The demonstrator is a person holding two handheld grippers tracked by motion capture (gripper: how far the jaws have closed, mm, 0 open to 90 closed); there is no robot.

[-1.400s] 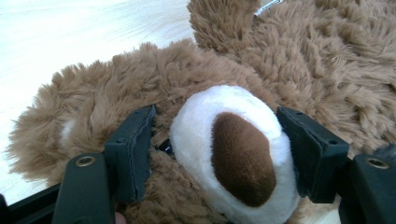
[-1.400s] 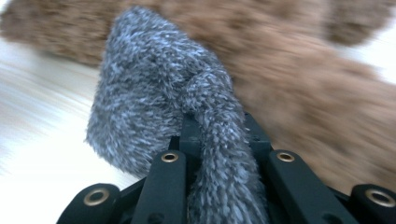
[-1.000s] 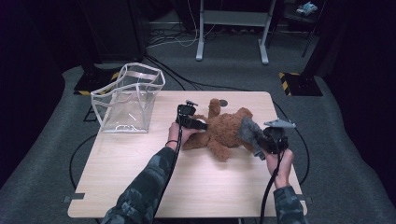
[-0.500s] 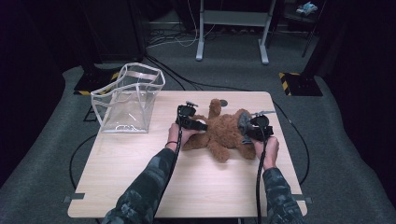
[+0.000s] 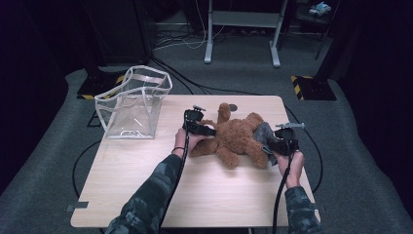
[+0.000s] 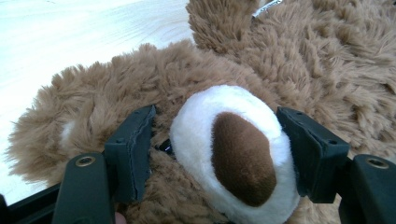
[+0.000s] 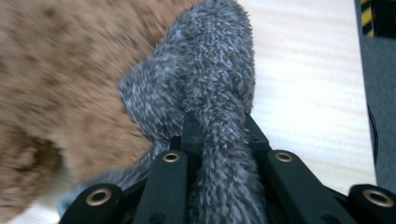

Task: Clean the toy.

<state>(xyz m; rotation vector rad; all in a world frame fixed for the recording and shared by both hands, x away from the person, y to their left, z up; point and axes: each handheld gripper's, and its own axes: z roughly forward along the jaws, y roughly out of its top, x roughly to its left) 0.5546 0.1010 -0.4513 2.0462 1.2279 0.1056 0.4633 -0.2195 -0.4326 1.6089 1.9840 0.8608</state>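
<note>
A brown teddy bear [image 5: 234, 139] lies across the middle of the wooden table [image 5: 204, 195]. My left gripper [image 5: 200, 129] is at its head. In the left gripper view the jaws of the left gripper [image 6: 219, 149] sit on either side of the white muzzle [image 6: 201, 116] with its brown nose, pads pressed into the fur. My right gripper [image 5: 278, 144] is at the bear's other end, shut on a grey fuzzy cloth [image 5: 263, 132]. In the right gripper view the right gripper [image 7: 219, 128] pinches a twisted strand of that grey cloth [image 7: 210, 70], beside the bear's brown fur [image 7: 56, 70].
A clear plastic bag [image 5: 134, 105] with white trim stands open at the table's back left corner. Behind the table, on the carpet, are a metal stand [image 5: 241, 39] and cables. Bare tabletop lies toward the person, whose sleeves come in from below.
The right gripper first moved in toward the bear, then drew back right and toward the person, still pinching the grey cloth. The left gripper and the bear's head stayed put.
</note>
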